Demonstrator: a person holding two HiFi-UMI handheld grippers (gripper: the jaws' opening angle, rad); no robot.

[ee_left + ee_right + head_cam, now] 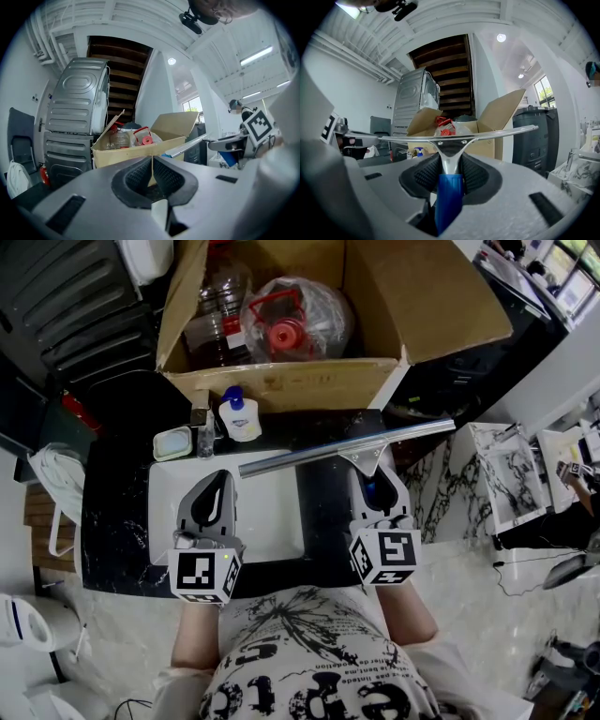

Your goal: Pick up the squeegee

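Squeegee (347, 448) is sitting clear of the tabletop (112, 486), blade level, because you are pinching its blue handle in the right claw (450, 165), close to the neck, likely for balance. Your left claw (152, 174) is hovering alongside, pressed together, holding nothing.

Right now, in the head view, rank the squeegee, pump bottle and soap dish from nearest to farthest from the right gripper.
1. Squeegee: held in the right gripper's fingers.
2. Pump bottle: off to its left.
3. Soap dish: farther left still.
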